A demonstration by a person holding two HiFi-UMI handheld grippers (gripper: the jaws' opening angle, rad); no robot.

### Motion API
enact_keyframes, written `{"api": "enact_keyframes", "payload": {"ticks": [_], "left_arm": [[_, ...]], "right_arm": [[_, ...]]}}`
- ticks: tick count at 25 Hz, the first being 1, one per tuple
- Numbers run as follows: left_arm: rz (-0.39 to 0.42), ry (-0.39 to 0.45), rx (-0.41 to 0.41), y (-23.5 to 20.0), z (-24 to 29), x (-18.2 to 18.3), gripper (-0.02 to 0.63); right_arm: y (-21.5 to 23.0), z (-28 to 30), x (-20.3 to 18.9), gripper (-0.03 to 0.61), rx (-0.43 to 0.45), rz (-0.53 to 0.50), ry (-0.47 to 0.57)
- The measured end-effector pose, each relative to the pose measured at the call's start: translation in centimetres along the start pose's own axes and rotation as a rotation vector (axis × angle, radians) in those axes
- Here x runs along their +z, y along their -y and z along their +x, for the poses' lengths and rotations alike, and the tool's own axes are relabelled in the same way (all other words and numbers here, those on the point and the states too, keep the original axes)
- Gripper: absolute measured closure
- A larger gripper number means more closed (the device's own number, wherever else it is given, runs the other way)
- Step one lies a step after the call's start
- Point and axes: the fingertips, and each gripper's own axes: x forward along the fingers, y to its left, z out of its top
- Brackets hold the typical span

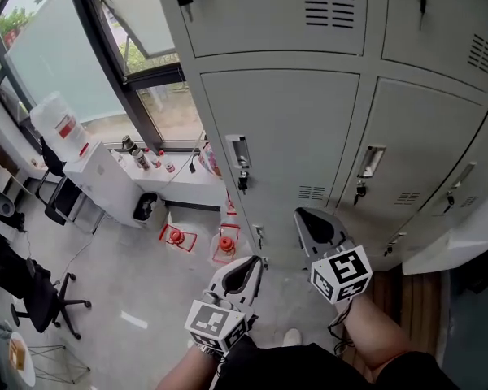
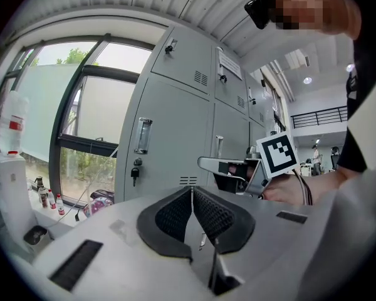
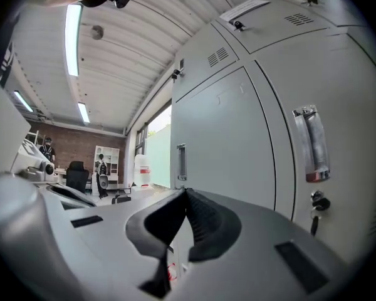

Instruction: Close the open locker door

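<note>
A bank of grey lockers (image 1: 285, 112) stands in front of me, and the doors facing me lie flush. At the lower right a pale grey panel (image 1: 459, 246) juts out from the locker row; it looks like a swung-out door seen from above. My left gripper (image 1: 256, 261) is held low before the lockers, shut with nothing between its pads (image 2: 175, 215). My right gripper (image 1: 302, 214) is higher and closer to the lockers, also shut and empty, near a door with a recessed handle (image 3: 312, 144). The left gripper view shows the right gripper (image 2: 233, 167) off to its right.
A water dispenser with a bottle (image 1: 58, 124) and a white counter with small bottles (image 1: 138, 159) stand under the window at left. Red objects (image 1: 226, 244) lie on the floor by the lockers' base. An office chair (image 1: 41, 299) is at the lower left.
</note>
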Motion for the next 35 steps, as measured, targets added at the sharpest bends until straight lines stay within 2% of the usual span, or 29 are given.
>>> {"api": "enact_keyframes", "payload": {"ticks": [4, 12, 26, 35], "left_arm": [[-0.011, -0.02, 0.017, 2.0, -1.4, -0.6, 0.591], [0.0, -0.014, -0.044, 3.8, -4.3, -1.4, 0.591], [-0.021, -0.008, -0.146, 3.4, -13.9, -2.7, 0.591], [-0.022, 0.014, -0.182, 3.6, -17.7, -2.9, 0.591]], "right_arm": [[-1.7, -2.7, -1.3, 0.525, 0.033, 0.01, -0.022], [-6.3, -6.1, -3.0, 0.525, 0.045, 0.051, -0.054], [-16.7, -10.7, -4.3, 0.526, -0.055, 0.068, -0.08], [-20.6, -12.7, -4.4, 0.526, -0.085, 0.054, -0.088]]}}
